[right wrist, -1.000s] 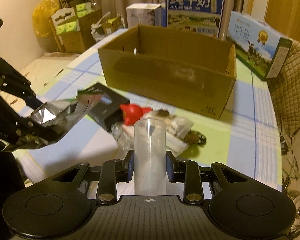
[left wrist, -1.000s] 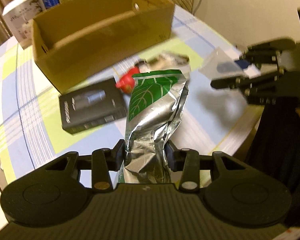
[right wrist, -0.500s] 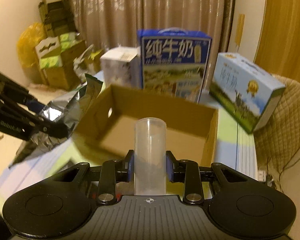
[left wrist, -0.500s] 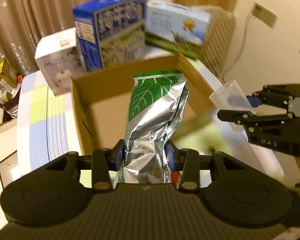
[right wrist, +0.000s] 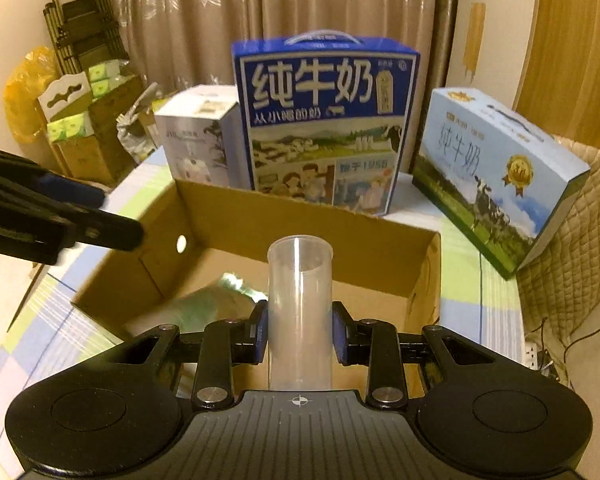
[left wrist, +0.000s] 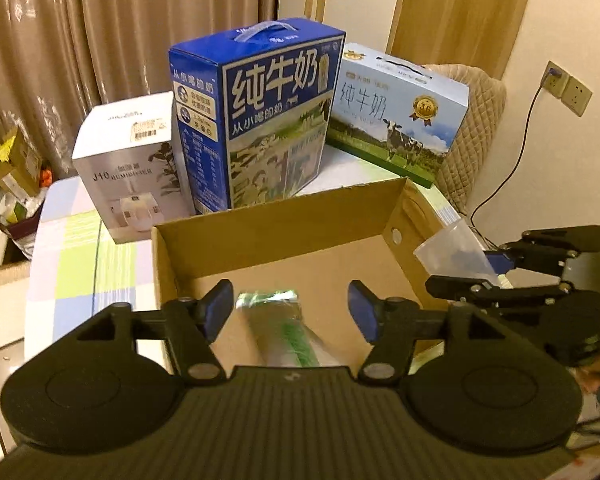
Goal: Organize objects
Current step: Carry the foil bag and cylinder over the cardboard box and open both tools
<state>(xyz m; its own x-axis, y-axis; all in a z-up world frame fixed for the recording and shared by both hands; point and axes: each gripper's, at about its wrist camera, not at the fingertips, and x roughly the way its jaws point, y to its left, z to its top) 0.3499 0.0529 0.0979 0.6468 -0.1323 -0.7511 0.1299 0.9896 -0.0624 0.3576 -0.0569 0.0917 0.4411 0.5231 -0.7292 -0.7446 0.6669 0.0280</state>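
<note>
An open cardboard box [left wrist: 268, 236] [right wrist: 384, 236] stands on the checked tablecloth. My left gripper [left wrist: 291, 304] hangs above the box, its jaws opening wide. The silver and green foil bag [left wrist: 288, 336] is free of the pads and drops, blurred, into the box; the right wrist view shows the bag [right wrist: 196, 308] at the box's left side. My right gripper [right wrist: 300, 334] is shut on a clear plastic cup [right wrist: 300, 308], held upright over the near edge of the box. In the left wrist view the right gripper [left wrist: 480, 276] with the cup [left wrist: 452, 252] is at the box's right wall.
Behind the box stand a dark blue milk carton [left wrist: 260, 120], a light blue milk carton [left wrist: 400, 108] and a white humidifier box [left wrist: 128, 168]. A quilted chair back [left wrist: 472, 136] is at the right. Bags and cartons [right wrist: 76, 120] crowd the floor at the left.
Both grippers moved from over the table's loose items to above the cardboard box. The left gripper, shut on the foil bag before, has opened and the bag falls into the box.
</note>
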